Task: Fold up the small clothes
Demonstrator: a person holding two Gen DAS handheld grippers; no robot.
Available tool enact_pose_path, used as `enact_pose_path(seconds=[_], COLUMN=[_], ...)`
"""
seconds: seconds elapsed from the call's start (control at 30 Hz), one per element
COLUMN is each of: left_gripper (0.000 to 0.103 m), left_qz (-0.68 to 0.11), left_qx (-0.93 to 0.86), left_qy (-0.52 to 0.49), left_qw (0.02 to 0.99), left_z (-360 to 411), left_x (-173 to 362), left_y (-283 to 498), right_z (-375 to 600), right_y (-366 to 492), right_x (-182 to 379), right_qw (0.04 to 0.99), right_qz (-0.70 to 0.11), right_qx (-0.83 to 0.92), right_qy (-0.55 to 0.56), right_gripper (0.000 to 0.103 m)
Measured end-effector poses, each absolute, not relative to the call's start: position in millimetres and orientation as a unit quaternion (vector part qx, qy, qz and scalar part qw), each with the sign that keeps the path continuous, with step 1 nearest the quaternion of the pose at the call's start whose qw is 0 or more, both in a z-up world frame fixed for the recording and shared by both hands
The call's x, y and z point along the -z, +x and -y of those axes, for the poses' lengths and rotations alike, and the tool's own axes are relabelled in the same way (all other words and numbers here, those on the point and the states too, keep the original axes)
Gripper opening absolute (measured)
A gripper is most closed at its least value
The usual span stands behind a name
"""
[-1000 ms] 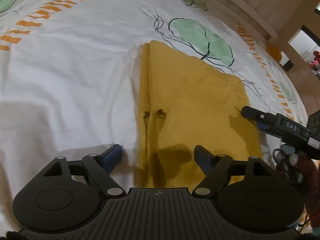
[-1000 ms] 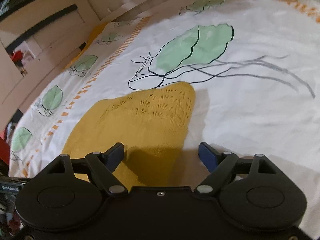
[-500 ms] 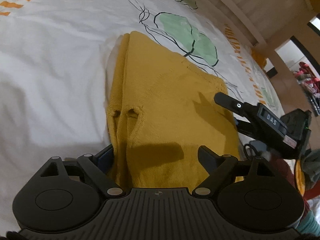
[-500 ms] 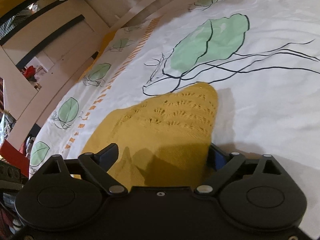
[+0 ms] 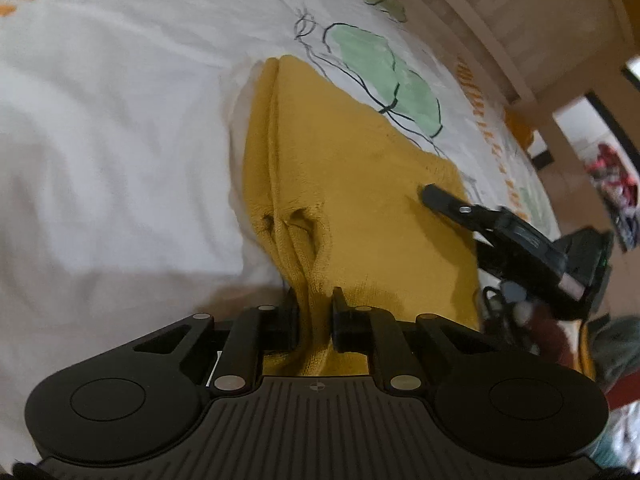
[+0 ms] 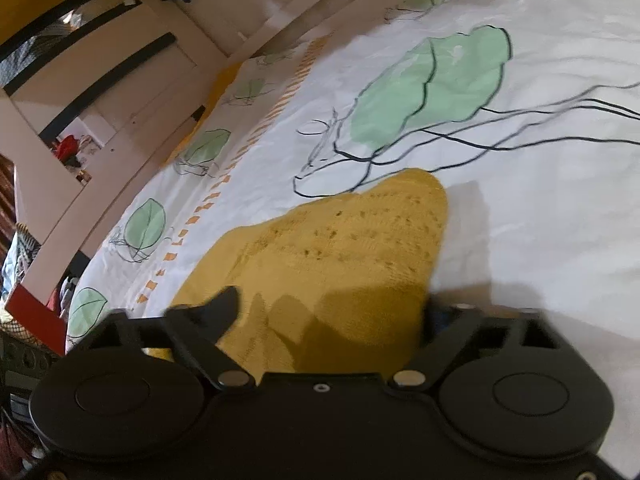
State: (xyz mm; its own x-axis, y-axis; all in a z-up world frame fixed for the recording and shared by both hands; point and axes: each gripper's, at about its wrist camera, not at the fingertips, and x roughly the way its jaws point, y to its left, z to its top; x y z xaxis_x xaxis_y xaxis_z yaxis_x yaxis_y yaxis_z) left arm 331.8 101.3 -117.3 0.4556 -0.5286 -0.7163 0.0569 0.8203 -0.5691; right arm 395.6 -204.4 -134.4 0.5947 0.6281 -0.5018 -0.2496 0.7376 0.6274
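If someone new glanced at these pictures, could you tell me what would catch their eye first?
Probably the mustard-yellow knitted garment lying folded on the white bedsheet printed with green leaves. The left gripper has just closed and pinches its near edge; the right gripper, closing, straddles the other near corner.

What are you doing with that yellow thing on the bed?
A person is folding a small yellow knitted garment on a white bedspread printed with green leaves. The left tongs have just closed and now pinch the near edge of the garment, bunching it up. The right tongs have been closing too, straddling another edge of the garment, but their fingers do not yet press on it. No fold has been made yet.
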Motion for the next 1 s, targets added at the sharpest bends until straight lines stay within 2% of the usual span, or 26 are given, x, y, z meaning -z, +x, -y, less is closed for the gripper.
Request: enact_pose_path(seconds=[0.03, 0.1, 0.23, 0.6, 1.0], left_gripper=[0.013, 0.012, 0.012, 0.011, 0.012], left_qz=[-0.489, -0.489, -0.487, -0.498, -0.508], left_qx=[0.182, 0.187, 0.202, 0.262, 0.277], left_qy=[-0.242, -0.262, -0.312, -0.308, -0.302], left_qw=[0.818, 0.81, 0.79, 0.768, 0.757], left_z=[-101.0, -106.0, -117.1, -84.5, -58.1], left_x=[116.1, 116.7, 117.0, 103.6, 109.3], left_y=[331.5, 331.0, 326.1, 265.4, 196.2], right_z=[205.9, 207.4, 207.8, 220.9, 253.0], right_y=[395.8, 395.1, 388.5, 326.9, 228.0], right_x=[134.9, 134.9, 123.7, 82.6, 78.0], right_qw=[0.853, 0.85, 0.85, 0.847, 0.83], right_qz=[-0.379, -0.39, -0.394, -0.435, -0.471], right_qx=[-0.252, -0.245, -0.225, -0.192, -0.164], right_qy=[0.256, 0.257, 0.267, 0.24, 0.25], right_gripper=[0.053, 0.044, 0.038, 0.037, 0.038])
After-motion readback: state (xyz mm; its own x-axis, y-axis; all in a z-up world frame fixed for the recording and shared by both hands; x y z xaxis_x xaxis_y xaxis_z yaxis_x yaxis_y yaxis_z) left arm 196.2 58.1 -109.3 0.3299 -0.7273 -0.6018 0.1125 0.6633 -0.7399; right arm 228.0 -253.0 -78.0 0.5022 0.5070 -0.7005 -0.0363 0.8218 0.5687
